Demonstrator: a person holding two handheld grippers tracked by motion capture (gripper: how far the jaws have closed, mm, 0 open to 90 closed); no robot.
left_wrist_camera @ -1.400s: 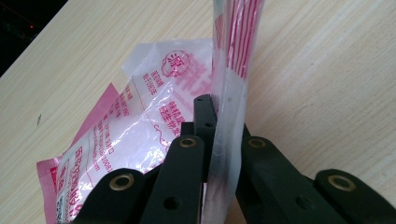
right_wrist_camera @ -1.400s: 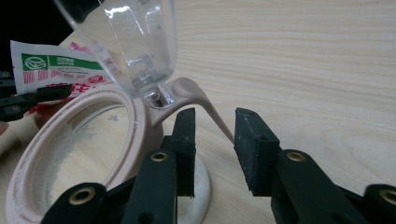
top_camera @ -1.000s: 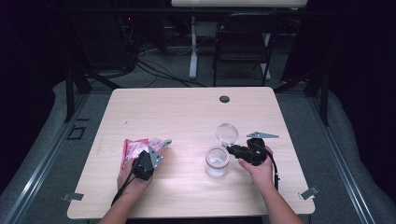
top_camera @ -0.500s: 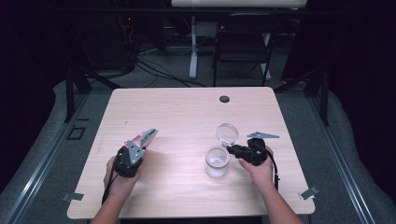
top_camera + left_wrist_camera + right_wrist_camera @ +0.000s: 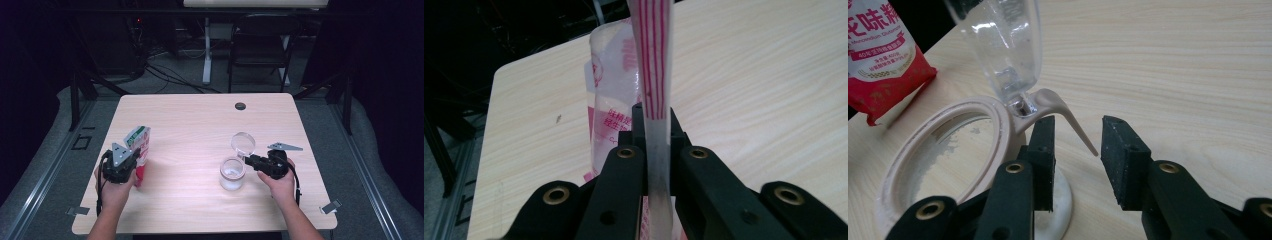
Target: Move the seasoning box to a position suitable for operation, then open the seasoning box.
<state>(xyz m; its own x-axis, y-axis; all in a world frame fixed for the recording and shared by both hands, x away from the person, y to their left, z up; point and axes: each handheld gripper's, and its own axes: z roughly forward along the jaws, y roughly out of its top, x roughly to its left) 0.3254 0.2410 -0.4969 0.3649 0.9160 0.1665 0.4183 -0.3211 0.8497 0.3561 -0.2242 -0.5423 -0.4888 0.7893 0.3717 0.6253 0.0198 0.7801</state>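
Observation:
A red and white seasoning bag (image 5: 140,142) stands upright near the table's left edge. My left gripper (image 5: 134,160) is shut on it. In the left gripper view the jaws pinch the bag's flat sealed edge (image 5: 657,115). A small clear jar (image 5: 232,176) with white powder inside stands right of centre, its hinged clear lid (image 5: 243,141) flipped open. My right gripper (image 5: 251,161) sits just right of the jar. Its jaws have just been opening and are open, with the lid's thin beige tab (image 5: 1075,127) between them, not pressed. The jar's beige rim (image 5: 1000,125) lies left of the jaws.
A light wooden table (image 5: 200,125) has a dark cable hole (image 5: 240,106) near its far edge. A black chair (image 5: 260,50) and floor cables (image 5: 165,70) lie beyond it. Grey floor rails run along both sides.
My left hand has carried the bag left and upward, turning it from lying flat to standing upright. The right hand has stayed beside the jar.

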